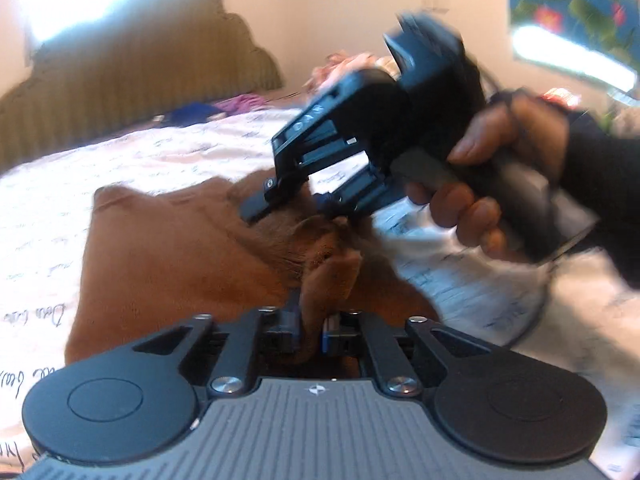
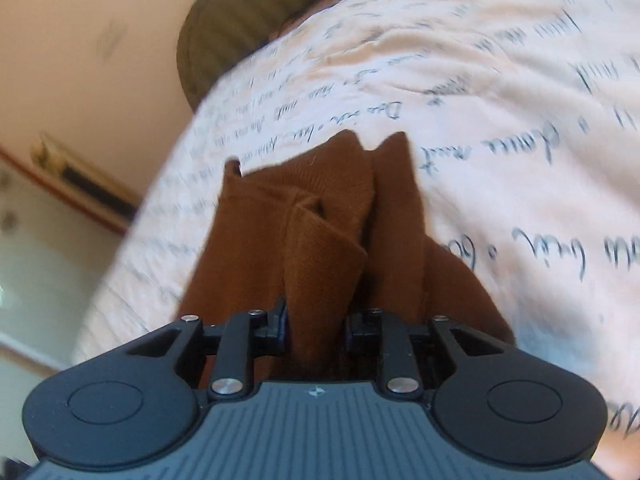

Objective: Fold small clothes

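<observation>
A small brown knit garment (image 1: 168, 248) lies bunched on a white bedspread (image 1: 48, 208) printed with script. My left gripper (image 1: 311, 332) is shut on a raised fold of the brown garment at the near edge. My right gripper (image 1: 296, 204) shows in the left wrist view, held by a hand, its fingers pinching the same garment farther back. In the right wrist view the right gripper (image 2: 316, 330) holds a thick fold of the brown garment (image 2: 316, 224) between its fingers, lifted off the bedspread (image 2: 500, 100).
An olive ribbed headboard (image 1: 132, 68) stands behind the bed. Purple and pink clothes (image 1: 248, 100) lie at the far end. A floral picture (image 1: 576, 4) hangs at the upper right. A wall and a shelf (image 2: 88, 188) show at the left of the right wrist view.
</observation>
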The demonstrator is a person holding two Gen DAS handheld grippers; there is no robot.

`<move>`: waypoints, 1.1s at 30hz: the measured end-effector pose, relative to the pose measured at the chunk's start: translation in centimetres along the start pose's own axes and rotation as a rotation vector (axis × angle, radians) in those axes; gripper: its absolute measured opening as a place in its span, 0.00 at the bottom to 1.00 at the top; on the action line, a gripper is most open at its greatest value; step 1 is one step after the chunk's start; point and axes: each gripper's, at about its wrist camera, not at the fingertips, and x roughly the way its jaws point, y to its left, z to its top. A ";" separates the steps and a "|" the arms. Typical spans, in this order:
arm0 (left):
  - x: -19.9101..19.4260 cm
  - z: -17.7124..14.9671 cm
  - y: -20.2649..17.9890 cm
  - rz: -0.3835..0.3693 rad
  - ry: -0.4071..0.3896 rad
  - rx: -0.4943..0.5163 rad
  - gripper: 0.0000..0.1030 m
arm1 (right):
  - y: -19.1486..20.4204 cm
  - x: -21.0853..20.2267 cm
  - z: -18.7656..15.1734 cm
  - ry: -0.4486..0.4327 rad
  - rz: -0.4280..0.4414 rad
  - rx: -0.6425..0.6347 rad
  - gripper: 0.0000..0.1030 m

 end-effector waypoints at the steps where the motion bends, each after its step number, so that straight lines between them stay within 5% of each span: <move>1: -0.8 0.2 0.5 -0.028 -0.011 -0.003 0.25 | -0.4 -0.6 0.0 -0.030 0.026 0.030 0.37; 3: -3.0 0.2 1.5 -0.047 -0.054 0.000 0.47 | -0.7 -1.6 -0.1 -0.090 0.076 0.054 0.55; 9: -4.7 -0.9 2.2 0.104 -0.076 0.123 0.51 | -0.4 -1.8 0.5 -0.086 0.074 0.035 0.55; 11: -5.2 -1.0 2.7 0.112 -0.056 0.096 0.52 | -0.1 -0.8 0.6 -0.064 0.034 0.024 0.47; 12: -5.2 -1.1 3.2 0.120 -0.042 0.071 0.52 | 0.1 -0.3 0.4 -0.058 0.003 0.004 0.11; 19: -8.1 -1.5 9.0 0.107 -0.098 -0.142 0.71 | 0.0 -2.6 -1.0 -0.121 -0.057 -0.059 0.10; 21: -7.7 -1.3 10.1 0.108 -0.071 -0.185 0.68 | -1.6 -2.1 -1.5 -0.108 -0.040 0.004 0.13; 23: -8.5 -1.3 9.7 0.135 -0.066 -0.109 0.67 | -2.0 -2.7 -2.0 -0.131 -0.009 0.091 0.20; 26: -9.8 -2.3 7.9 0.170 -0.098 0.077 0.67 | -0.4 -5.4 -3.2 -0.174 0.051 0.080 0.53; 29: -9.0 -3.9 6.7 0.166 -0.075 0.146 0.66 | 1.8 -7.4 -5.2 -0.157 0.065 0.023 0.57; 33: -6.5 -3.6 6.3 0.195 -0.019 0.113 0.56 | 4.3 -6.9 -7.5 -0.071 0.013 -0.074 0.56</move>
